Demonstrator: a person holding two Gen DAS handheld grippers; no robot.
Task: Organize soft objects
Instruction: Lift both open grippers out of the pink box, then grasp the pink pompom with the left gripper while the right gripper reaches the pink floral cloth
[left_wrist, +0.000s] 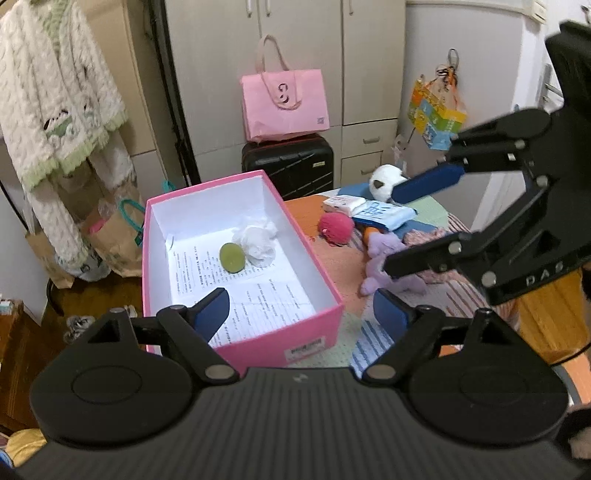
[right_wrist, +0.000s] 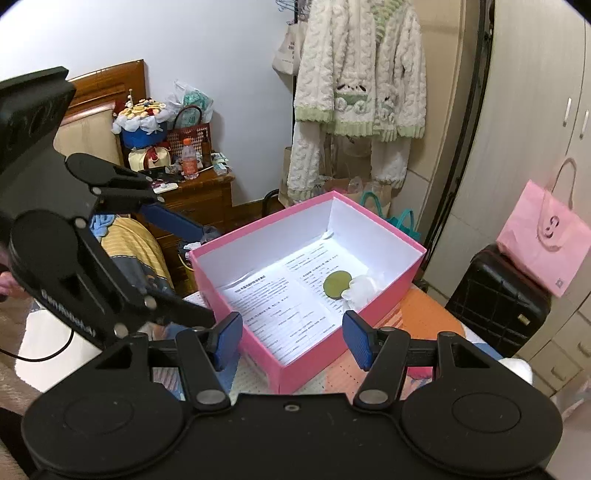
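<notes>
A pink box (left_wrist: 314, 325) stands open on the bed, lined with printed paper. Inside lie a green round pad (left_wrist: 232, 257) and a crumpled white cloth (left_wrist: 257, 239). The box (right_wrist: 236, 291) also shows in the right wrist view with the green pad (right_wrist: 337, 284) and white cloth (right_wrist: 360, 290). My left gripper (left_wrist: 301, 314) is open and empty over the box's near end. My right gripper (right_wrist: 293, 338) is open and empty above the box's near corner; it also shows at the right of the left wrist view (left_wrist: 410, 229). A pink fluffy ball (left_wrist: 337, 228), a purple plush (left_wrist: 384, 264) and a white plush (left_wrist: 386, 181) lie right of the box.
A tissue pack (left_wrist: 341, 205) and a blue folded cloth (left_wrist: 384, 215) lie behind the plush toys. A black suitcase (left_wrist: 288, 162) with a pink bag (left_wrist: 284, 105) stands behind the bed. Fleece clothes (left_wrist: 55, 103) hang at left. A wooden nightstand (right_wrist: 199, 199) is cluttered.
</notes>
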